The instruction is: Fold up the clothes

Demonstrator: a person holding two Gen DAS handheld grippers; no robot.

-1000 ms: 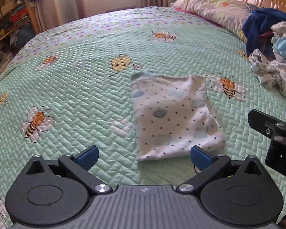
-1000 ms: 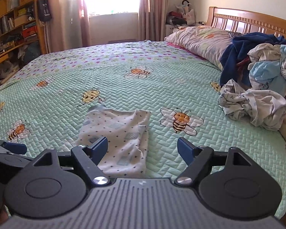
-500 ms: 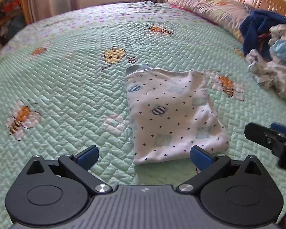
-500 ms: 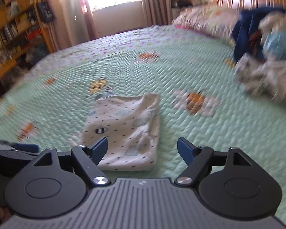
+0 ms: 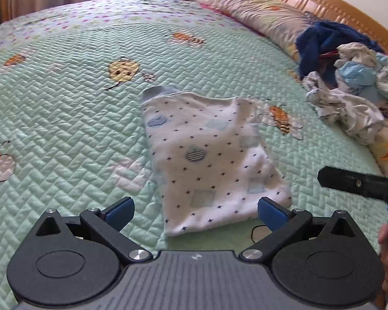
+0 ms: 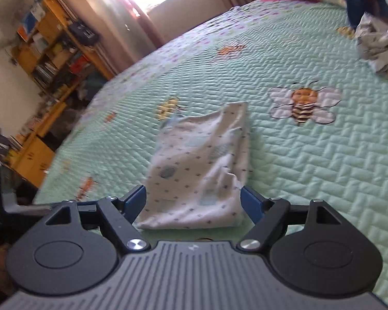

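On the green quilted bedspread [image 5: 64,134] the folded dotted garment [image 5: 209,160] lies flat and apart from the unfolded laundry pile [image 5: 349,90], while the left gripper [image 5: 195,211] and right gripper [image 6: 194,201], both empty with jaws spread, frame its near edge, likely for another fold.

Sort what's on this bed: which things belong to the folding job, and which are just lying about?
Job: folded dotted white garment; pile of unfolded clothes; left gripper and right gripper, both open.

Lying about: pillow; bookshelf; curtains.
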